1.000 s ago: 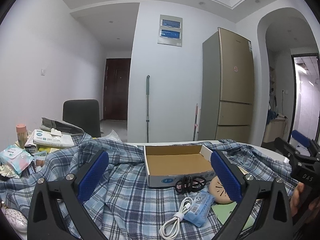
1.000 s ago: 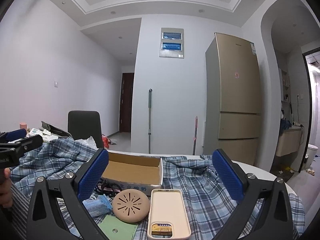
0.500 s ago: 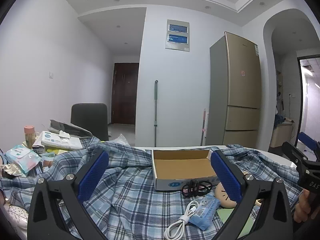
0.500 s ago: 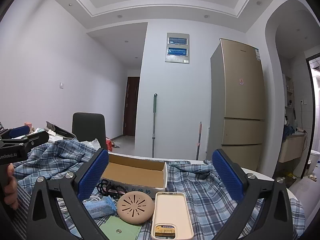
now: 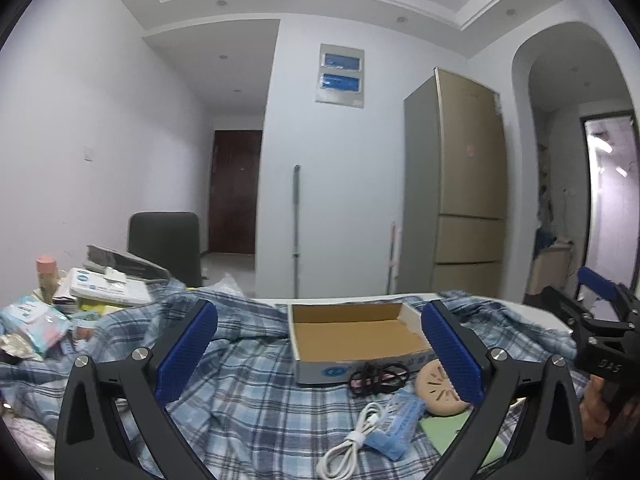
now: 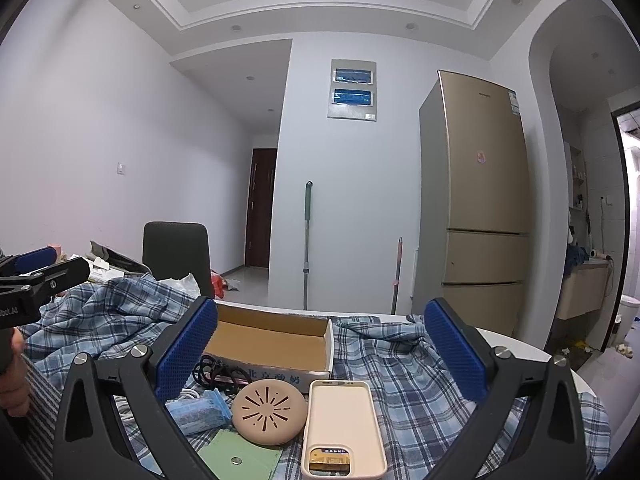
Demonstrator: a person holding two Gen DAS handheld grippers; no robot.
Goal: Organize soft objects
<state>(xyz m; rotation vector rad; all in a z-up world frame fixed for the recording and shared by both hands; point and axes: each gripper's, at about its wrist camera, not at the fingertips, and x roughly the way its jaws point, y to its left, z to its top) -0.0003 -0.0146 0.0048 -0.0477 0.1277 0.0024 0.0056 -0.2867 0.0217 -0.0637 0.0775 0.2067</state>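
A blue plaid shirt [image 5: 248, 408] is spread over the table; it also shows in the right wrist view [image 6: 404, 384]. On it stands an open, empty cardboard box [image 5: 356, 340] [image 6: 272, 344]. In front of the box lie a black cable bundle [image 5: 378, 378], a white cable [image 5: 352, 448], a blue tissue pack [image 5: 394, 424] [image 6: 198, 414], a round beige pad [image 6: 270, 412], a beige phone case [image 6: 342, 428] and a green card [image 6: 240, 460]. My left gripper [image 5: 320, 356] is open and empty above the shirt. My right gripper [image 6: 320, 356] is open and empty above the small items.
At the table's left are wet-wipe packs [image 5: 34, 326], stacked booklets [image 5: 108, 286] and a pink-capped bottle [image 5: 46, 276]. A dark chair [image 5: 164, 244] stands behind. A fridge [image 5: 460, 200] and a mop [image 5: 296, 232] stand at the far wall. The table's white edge [image 6: 532, 356] shows at right.
Both grippers have tilted upward and risen slightly, so the table items sit lower in both views. Both stay open and empty.
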